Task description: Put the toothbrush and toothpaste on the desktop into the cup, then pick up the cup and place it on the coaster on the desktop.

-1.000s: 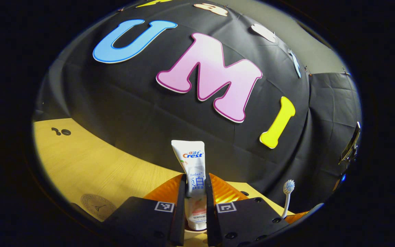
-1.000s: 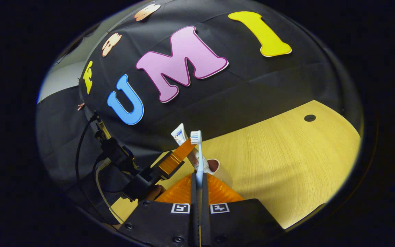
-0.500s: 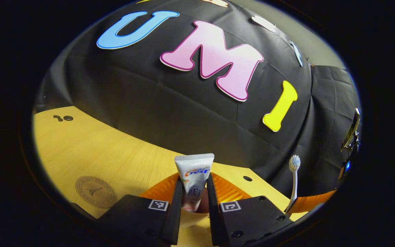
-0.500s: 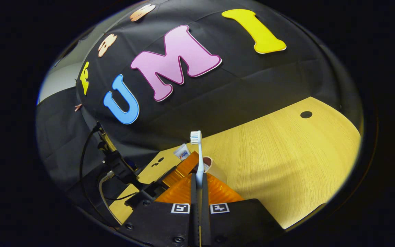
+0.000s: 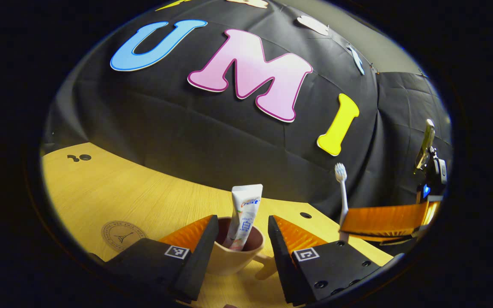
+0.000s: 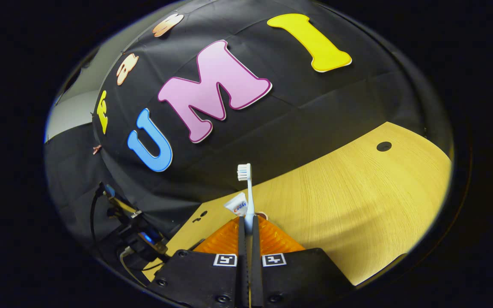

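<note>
In the left gripper view, the white squeeze tube of toothpaste [image 5: 243,216] was seen standing cap-down and slightly tilted inside the beige ceramic cup with a brown interior [image 5: 233,256]. The left tongs [image 5: 241,246] were spread wide, one finger on either side of the cup and neither touching the tube. Half a second earlier the same tube had been pinched between those fingers just above the cup's mouth, so the release had only just been made, and the toothpaste half of the first step was judged complete. The round brown printed coaster [image 5: 123,235] was seen lying flat on the pale wooden tabletop [image 5: 144,196], away from the cup towards the tabletop's left side as that camera looked. Towards the right of that view, the white toothbrush with pale blue bristles [image 5: 341,192] was held upright, higher and nearer than a moment before, in the orange fingers of the right tongs [image 5: 344,230].

In the right gripper view, the right tongs [image 6: 247,239] were pressed together on the toothbrush [image 6: 246,192] handle, bristles up. The top of the toothpaste [image 6: 238,206] was seen just beyond the fingertips, lower than in the earlier frame, where it had been carried by the left tongs; that gripper had since drawn back out of the way. It was judged that the toothbrush was yet to be lowered into the cup, after which the cup was to be carried to the coaster.
</note>
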A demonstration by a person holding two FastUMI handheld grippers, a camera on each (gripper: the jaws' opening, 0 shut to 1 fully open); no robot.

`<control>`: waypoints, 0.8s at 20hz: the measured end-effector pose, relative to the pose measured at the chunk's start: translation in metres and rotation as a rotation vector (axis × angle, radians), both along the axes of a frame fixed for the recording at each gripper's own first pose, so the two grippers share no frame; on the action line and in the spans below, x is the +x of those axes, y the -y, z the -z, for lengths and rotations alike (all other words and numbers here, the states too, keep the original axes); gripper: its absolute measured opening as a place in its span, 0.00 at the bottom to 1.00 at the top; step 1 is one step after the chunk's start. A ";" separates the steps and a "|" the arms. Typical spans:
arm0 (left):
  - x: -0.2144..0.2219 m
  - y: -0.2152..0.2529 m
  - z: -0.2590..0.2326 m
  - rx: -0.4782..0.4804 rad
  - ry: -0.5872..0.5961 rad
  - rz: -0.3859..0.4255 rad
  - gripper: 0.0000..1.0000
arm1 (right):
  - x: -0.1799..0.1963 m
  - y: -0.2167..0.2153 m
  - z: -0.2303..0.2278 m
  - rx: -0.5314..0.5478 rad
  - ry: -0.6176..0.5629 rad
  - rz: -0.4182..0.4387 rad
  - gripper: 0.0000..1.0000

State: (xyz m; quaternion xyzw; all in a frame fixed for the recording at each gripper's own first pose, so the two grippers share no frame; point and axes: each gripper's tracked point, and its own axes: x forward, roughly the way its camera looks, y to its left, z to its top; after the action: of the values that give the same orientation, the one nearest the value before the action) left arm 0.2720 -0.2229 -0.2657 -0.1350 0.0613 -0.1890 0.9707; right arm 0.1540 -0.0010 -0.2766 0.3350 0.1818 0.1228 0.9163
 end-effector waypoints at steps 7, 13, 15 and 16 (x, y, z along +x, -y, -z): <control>-0.039 -0.047 0.003 -0.083 -0.057 -0.085 0.75 | 0.040 0.002 -0.024 0.120 0.067 0.081 0.06; -0.074 -0.091 0.021 -0.072 -0.110 -0.177 0.76 | 0.071 -0.015 -0.017 0.125 0.114 0.126 0.06; -0.084 -0.096 0.029 -0.065 -0.135 -0.183 0.75 | 0.079 -0.019 -0.012 0.127 0.118 0.141 0.06; -0.090 -0.099 0.033 -0.061 -0.148 -0.187 0.75 | 0.083 -0.019 -0.009 0.120 0.119 0.151 0.06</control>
State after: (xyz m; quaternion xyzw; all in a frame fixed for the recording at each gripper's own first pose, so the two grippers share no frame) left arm 0.1816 -0.1240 -0.2987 -0.1833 0.1142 -0.0892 0.9723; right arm 0.2374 0.0183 -0.2676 0.3940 0.0937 0.0836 0.9105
